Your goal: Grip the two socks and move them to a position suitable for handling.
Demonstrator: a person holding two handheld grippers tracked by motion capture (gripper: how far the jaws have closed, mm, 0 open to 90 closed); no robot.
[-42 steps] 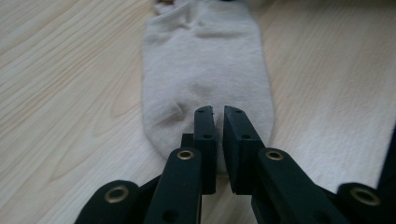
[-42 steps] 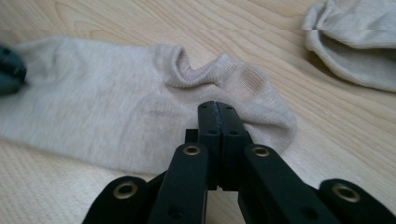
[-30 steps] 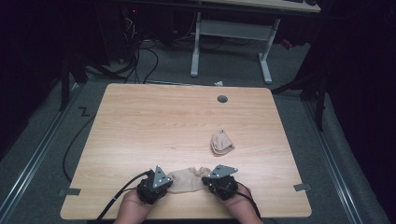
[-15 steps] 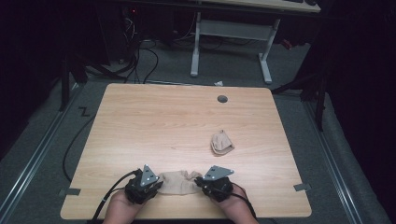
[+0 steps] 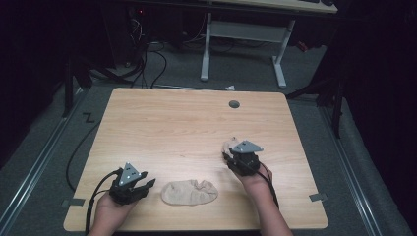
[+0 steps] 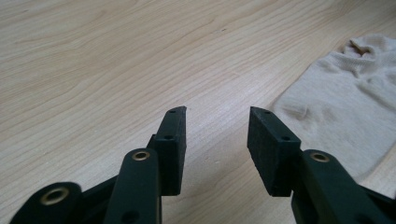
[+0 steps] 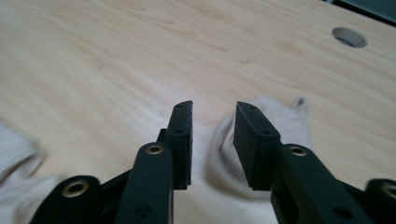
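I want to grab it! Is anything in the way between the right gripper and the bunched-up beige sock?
Nothing visible is. The right gripper has its jaws open right in front of the bunched-up beige fabric sock, with just bare wooden table around.

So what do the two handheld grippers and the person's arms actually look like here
Both are black two-jaw grippers: the left gripper and right gripper each carry a grey three-cornered plate on top and trail a black cable toward the person. Their flat rectangular jaw pads look matte, on arms with brass-coloured rivets. The forearms are bare; no sleeves or gloves visible.
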